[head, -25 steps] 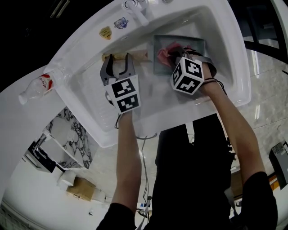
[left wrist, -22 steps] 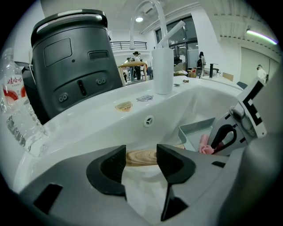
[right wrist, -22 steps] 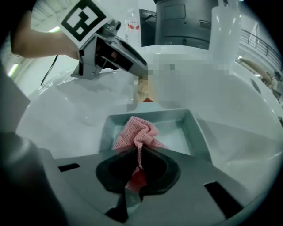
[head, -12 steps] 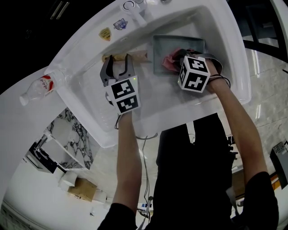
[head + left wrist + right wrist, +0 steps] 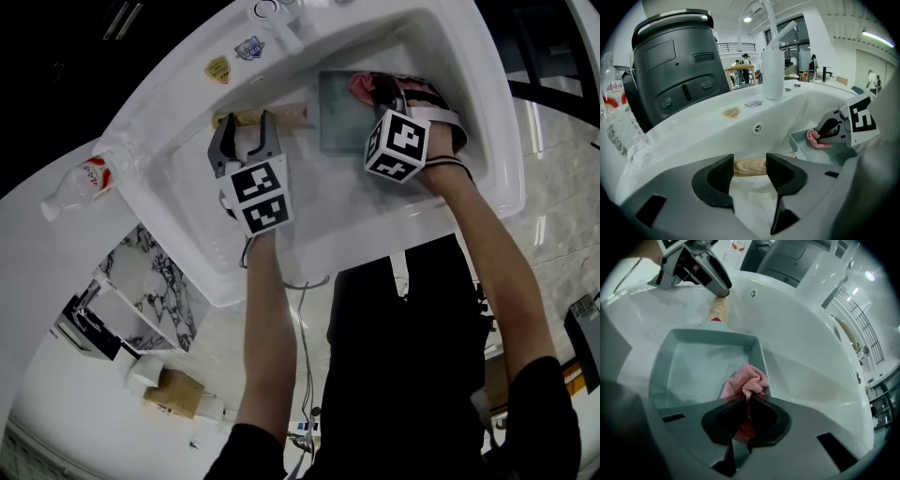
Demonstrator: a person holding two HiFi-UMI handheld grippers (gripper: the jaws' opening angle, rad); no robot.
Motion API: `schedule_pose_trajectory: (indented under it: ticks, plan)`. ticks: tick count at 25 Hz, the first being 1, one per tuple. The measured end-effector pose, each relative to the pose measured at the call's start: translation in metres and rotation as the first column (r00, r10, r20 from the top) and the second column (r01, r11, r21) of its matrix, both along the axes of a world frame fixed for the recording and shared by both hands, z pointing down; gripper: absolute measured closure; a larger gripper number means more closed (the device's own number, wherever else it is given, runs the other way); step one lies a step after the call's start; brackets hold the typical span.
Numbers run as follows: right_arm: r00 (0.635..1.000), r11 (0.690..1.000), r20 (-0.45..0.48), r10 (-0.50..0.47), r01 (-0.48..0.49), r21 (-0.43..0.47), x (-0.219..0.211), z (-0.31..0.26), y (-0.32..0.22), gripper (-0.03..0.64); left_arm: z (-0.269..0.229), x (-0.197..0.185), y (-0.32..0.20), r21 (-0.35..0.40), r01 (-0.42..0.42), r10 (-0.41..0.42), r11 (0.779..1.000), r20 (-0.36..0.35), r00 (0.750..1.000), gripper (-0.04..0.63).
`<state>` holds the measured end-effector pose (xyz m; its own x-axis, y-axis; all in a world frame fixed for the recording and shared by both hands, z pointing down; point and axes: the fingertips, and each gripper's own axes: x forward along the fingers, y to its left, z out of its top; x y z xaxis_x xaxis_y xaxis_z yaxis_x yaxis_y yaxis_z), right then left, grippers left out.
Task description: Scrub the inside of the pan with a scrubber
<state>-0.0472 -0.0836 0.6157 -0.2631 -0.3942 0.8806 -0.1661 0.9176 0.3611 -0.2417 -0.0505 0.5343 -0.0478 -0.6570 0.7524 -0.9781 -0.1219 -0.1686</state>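
Observation:
A square grey pan (image 5: 337, 117) sits in the white sink (image 5: 469, 84), its wooden handle (image 5: 246, 118) pointing left. My right gripper (image 5: 377, 92) is shut on a pink mesh scrubber (image 5: 363, 86) and holds it against the pan's far right corner. In the right gripper view the scrubber (image 5: 747, 383) bulges out of the closed jaws (image 5: 746, 416) over the pan's wall (image 5: 754, 350). My left gripper (image 5: 246, 133) stands open, its fingertips on or just over the handle (image 5: 749, 166), one toward each end. Whether they touch it, I cannot tell.
A white faucet (image 5: 281, 23) rises at the sink's back rim. A clear plastic bottle (image 5: 80, 183) lies on the counter at the left. A dark grey appliance (image 5: 679, 70) stands behind the sink. An overflow hole (image 5: 758, 127) is in the back wall.
My right gripper has carried the scrubber from the middle of the pan up to its far right corner. The left gripper and the pan have stayed put.

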Motion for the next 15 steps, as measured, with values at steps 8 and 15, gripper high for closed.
schedule_pose_trajectory:
  ticks: [8,15]
  plan:
    - [1.000,0.979,0.022,-0.013,0.017,-0.203,0.003,0.001,0.047,0.577,-0.001,0.000,0.000,-0.007,0.010,-0.010,1.000,0.007,1.000,0.368]
    - [0.985,0.886,0.109,-0.136,0.170,-0.431,-0.011,0.001,0.094,0.577,-0.001,0.000,0.000,-0.016,0.013,-0.012,1.000,0.010,1.000,0.368]
